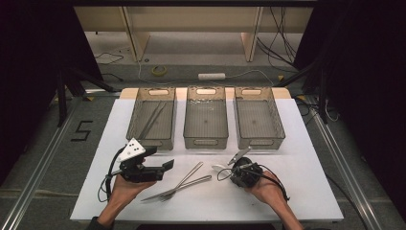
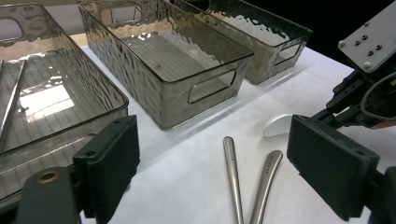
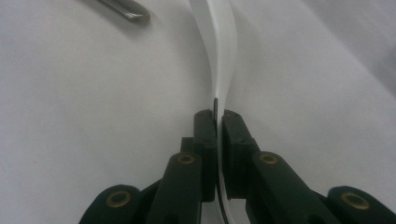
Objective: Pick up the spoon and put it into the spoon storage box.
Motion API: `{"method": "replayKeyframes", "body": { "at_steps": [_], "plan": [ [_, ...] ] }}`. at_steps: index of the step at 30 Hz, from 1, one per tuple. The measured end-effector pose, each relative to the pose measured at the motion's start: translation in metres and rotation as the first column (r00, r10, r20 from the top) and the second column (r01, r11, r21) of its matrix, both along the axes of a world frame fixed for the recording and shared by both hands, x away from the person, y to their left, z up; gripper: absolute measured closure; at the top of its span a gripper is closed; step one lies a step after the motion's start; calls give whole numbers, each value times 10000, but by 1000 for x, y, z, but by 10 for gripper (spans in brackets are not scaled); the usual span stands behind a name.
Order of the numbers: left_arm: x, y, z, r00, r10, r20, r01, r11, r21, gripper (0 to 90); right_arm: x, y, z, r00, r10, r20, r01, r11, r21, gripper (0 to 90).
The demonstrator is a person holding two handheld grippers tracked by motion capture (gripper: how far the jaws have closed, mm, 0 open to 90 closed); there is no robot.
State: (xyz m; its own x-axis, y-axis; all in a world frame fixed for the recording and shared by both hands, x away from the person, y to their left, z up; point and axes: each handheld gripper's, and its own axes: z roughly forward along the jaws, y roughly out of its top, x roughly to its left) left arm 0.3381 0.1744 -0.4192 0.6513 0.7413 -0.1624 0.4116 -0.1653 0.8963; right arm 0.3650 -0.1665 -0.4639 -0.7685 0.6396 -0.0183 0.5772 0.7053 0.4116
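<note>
Two metal utensils (image 1: 184,182), one of them a fork, lie crossed on the white table sheet (image 1: 306,191) between my grippers. Their handles (image 2: 232,172) point away in the left gripper view. My left gripper (image 1: 160,159) hovers just left of them, jaws wide open and empty (image 2: 219,163). My right gripper (image 1: 229,170) is low at the table, shut on the thin handle of a white plastic spoon (image 3: 219,60). The spoon's rounded end (image 2: 279,125) rests on the sheet beyond the metal handles.
Three translucent grey bins stand in a row at the back: left (image 1: 151,120), middle (image 1: 206,120), right (image 1: 258,120). The left bin (image 2: 42,93) holds long thin metal pieces. Floor cables and a power strip (image 1: 211,75) lie beyond the table.
</note>
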Motion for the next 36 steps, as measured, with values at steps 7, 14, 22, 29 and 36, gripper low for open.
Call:
{"method": "replayKeyframes", "body": {
  "at_steps": [7, 14, 22, 29, 36],
  "plan": [
    [0, 1, 0, 10000, -14, -39, 14, 10000, 7, 165, 1, -6, 8, 9999, -37, 146, 31, 9991, 434, 864],
    [-1, 2, 0, 10000, 34, 6, -34, 9998, -190, 165, 3, -11, 21, 9979, -127, 633, 63, 9949, 1006, 864],
    [-2, 4, 1, 9998, 120, 169, -114, 9993, -350, 165, 13, -9, 36, 9950, -272, 957, 108, 9858, 1676, 864],
    [-1, 5, 1, 9997, 125, 201, -118, 9992, -370, 165, 27, -3, 49, 9917, -445, 1210, 199, 9801, 1975, 865],
    [-1, 5, 1, 9997, 122, 204, -115, 9993, -366, 164, 45, 6, 64, 9876, -563, 1465, 211, 9726, 2316, 864]
  ]
}}
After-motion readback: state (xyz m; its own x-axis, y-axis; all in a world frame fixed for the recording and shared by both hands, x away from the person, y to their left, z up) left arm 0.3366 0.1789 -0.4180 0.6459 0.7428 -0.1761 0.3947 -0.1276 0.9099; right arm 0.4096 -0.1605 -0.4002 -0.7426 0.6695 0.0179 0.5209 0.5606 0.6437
